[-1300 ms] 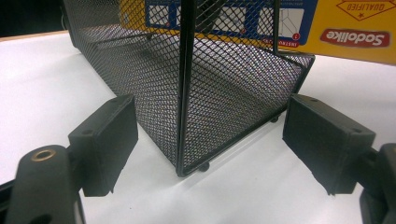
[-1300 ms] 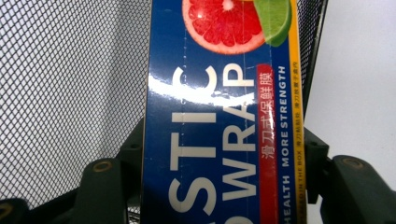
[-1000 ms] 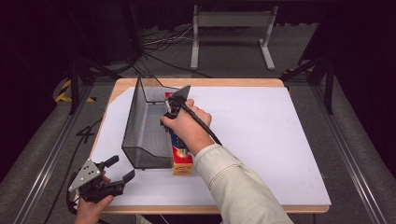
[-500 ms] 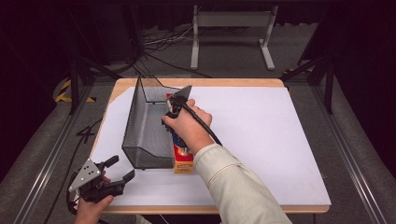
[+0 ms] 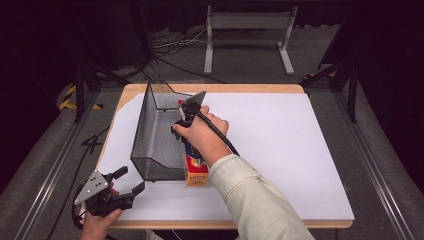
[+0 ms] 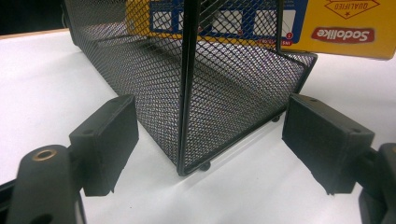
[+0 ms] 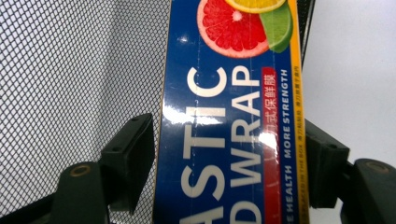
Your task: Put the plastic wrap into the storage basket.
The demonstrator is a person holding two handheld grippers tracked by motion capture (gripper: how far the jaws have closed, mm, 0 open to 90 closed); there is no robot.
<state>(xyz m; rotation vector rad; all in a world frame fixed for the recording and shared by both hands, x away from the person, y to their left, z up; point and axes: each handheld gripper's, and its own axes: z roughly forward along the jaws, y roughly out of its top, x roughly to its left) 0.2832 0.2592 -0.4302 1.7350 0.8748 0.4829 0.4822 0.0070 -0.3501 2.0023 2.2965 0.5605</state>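
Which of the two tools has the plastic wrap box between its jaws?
The right tool: the plastic wrap box lies between its jaws, which have just been opening. The left tool is open near the table's edge.

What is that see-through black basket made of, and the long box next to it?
The black basket looks like metal wire mesh with a dark matte coating: you see tiny holes and a stiff rim. The long box seems to be glossy printed cardboard: light glints on its blue face and its edges are sharp.

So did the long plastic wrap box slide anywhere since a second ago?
No. In the high view the plastic wrap box sits at the same spot against the black mesh basket, its end level with the basket's near corner.
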